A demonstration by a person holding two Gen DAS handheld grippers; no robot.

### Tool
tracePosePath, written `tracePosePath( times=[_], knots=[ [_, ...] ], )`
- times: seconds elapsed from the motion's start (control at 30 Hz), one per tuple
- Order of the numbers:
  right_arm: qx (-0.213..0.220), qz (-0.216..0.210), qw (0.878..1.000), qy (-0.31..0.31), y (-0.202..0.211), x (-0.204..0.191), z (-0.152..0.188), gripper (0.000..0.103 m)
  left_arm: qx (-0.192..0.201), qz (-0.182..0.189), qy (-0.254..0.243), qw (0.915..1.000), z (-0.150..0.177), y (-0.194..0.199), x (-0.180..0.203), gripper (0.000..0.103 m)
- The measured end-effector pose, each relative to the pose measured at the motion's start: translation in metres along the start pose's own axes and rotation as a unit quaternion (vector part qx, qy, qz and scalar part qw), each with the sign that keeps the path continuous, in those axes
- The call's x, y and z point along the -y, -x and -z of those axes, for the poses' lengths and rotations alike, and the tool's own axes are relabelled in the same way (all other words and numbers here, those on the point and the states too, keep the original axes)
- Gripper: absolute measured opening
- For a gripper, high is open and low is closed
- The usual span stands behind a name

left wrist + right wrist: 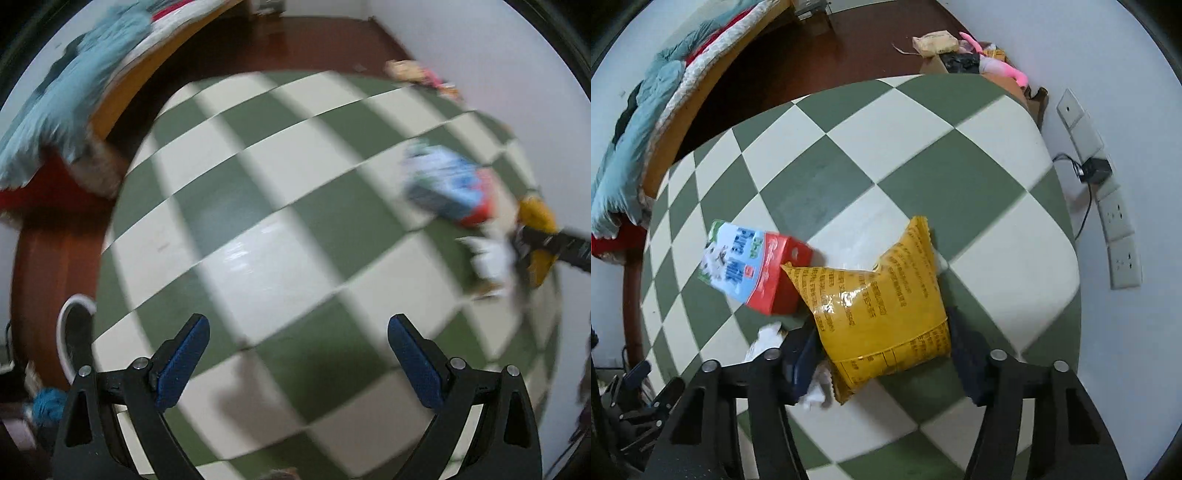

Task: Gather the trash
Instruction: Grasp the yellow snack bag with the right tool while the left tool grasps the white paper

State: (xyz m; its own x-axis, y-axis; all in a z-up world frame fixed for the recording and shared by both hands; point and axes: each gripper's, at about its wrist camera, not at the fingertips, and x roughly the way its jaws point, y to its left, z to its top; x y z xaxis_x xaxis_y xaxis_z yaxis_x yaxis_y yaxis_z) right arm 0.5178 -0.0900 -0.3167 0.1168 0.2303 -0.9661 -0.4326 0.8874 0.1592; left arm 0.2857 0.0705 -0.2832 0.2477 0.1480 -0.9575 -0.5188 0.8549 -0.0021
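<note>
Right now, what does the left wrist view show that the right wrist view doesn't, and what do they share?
Left wrist only: the open, empty left tongs over bare checkered table, and the right tongs' black arm at the frame's right edge. Right wrist only: the right tongs with pads against the yellow plastic snack bag, plus grey wall sockets. Both: the green-and-white checkered table, the blue-and-red milk carton, crumpled white paper, that yellow bag.
</note>
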Motion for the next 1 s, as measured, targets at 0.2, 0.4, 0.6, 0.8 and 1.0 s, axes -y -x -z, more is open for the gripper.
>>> tracePosePath(
  times=[0.2,0.4,0.6,0.8,1.0],
  knots=[
    [0.039,0.069,0.996,-0.029,0.033,0.029,0.046,0.063,-0.007,0.077,-0.040,0.9962,-0.011,-0.007,0.074,0.098],
    [0.032,0.065,0.994,-0.082,0.028,0.061,0.068,0.062,0.005,0.077,-0.096,0.9924,-0.016,-0.017,0.120,0.066],
    [0.036,0.073,0.993,-0.084,0.023,0.070,0.070,0.061,0.040,0.063,-0.142,0.9871,-0.019,-0.016,0.131,0.031],
    [0.051,0.076,0.993,-0.075,0.030,0.064,0.079,0.060,0.069,0.050,-0.145,0.9858,-0.015,0.007,0.110,0.029],
    [0.075,0.074,0.993,-0.052,0.054,0.041,0.091,0.059,0.095,0.036,-0.124,0.9870,-0.013,0.039,0.080,0.029]
  ],
)
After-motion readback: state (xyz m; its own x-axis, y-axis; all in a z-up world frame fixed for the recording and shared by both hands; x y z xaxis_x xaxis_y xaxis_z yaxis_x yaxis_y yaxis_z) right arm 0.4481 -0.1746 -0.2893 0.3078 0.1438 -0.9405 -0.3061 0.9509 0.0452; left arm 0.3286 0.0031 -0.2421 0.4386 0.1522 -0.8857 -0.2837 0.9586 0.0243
